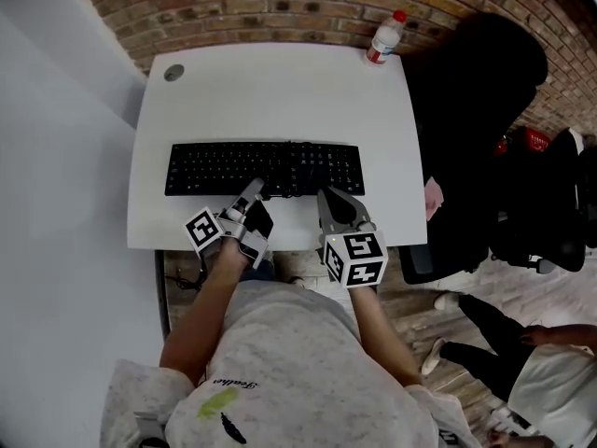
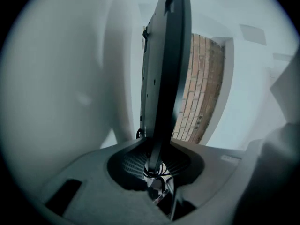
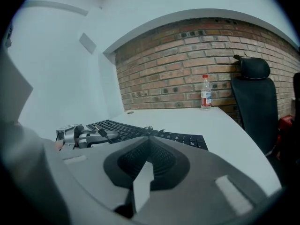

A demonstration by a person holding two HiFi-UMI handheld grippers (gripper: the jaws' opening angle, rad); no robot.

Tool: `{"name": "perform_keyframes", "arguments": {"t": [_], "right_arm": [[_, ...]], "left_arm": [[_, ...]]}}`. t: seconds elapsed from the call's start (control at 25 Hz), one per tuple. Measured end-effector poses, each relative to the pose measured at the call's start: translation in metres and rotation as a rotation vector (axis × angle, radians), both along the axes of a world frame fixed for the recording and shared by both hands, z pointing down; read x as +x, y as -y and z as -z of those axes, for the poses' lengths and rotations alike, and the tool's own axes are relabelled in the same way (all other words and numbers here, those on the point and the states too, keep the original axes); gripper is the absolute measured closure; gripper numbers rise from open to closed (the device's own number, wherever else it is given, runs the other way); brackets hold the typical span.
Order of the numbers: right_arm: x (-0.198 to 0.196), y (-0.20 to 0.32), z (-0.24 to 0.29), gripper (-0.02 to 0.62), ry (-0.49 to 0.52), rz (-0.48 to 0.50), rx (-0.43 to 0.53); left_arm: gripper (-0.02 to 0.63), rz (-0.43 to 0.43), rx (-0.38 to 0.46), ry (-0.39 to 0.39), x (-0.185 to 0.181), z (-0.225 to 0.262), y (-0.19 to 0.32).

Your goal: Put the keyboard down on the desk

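The black keyboard point(image 1: 266, 168) lies flat across the front half of the white desk point(image 1: 280, 91). My left gripper point(image 1: 254, 192) is shut on its front edge, left of the middle. In the left gripper view the keyboard point(image 2: 164, 55) runs edge-on up from between the jaws of the left gripper point(image 2: 157, 146). My right gripper point(image 1: 324, 194) is shut and holds nothing, its tip at the keyboard's front edge, right of the middle. The right gripper view shows the right gripper point(image 3: 150, 138) with its jaws together, the keyboard point(image 3: 140, 130) beyond it and the left gripper point(image 3: 77, 136) on the left.
A plastic bottle point(image 1: 384, 38) with a red cap stands at the desk's far right corner, by the brick wall. A black office chair point(image 1: 485, 110) stands right of the desk. A cable hole point(image 1: 173, 73) is at the far left corner. Another person point(image 1: 522, 353) sits at lower right.
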State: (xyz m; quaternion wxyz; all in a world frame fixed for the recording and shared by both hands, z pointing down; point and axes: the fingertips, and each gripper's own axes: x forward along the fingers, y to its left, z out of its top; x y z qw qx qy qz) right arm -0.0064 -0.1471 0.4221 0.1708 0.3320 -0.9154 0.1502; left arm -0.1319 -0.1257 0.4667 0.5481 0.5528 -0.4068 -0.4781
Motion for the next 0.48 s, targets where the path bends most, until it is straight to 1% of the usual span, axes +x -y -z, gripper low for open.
{"name": "perform_keyframes", "arguments": {"t": [0.24,0.48], "right_arm": [[-0.01,0.023,0.003,0.584,-0.025,-0.029,-0.027],[-0.011,0.028,-0.004,0.584,-0.025,-0.041,-0.047]], "left_arm": [[0.533,-0.018,-0.04,-0.014,-0.012,-0.001,0.023],[0.524,-0.013,-0.073,-0.042,-0.015,-0.01,0.028]]}}
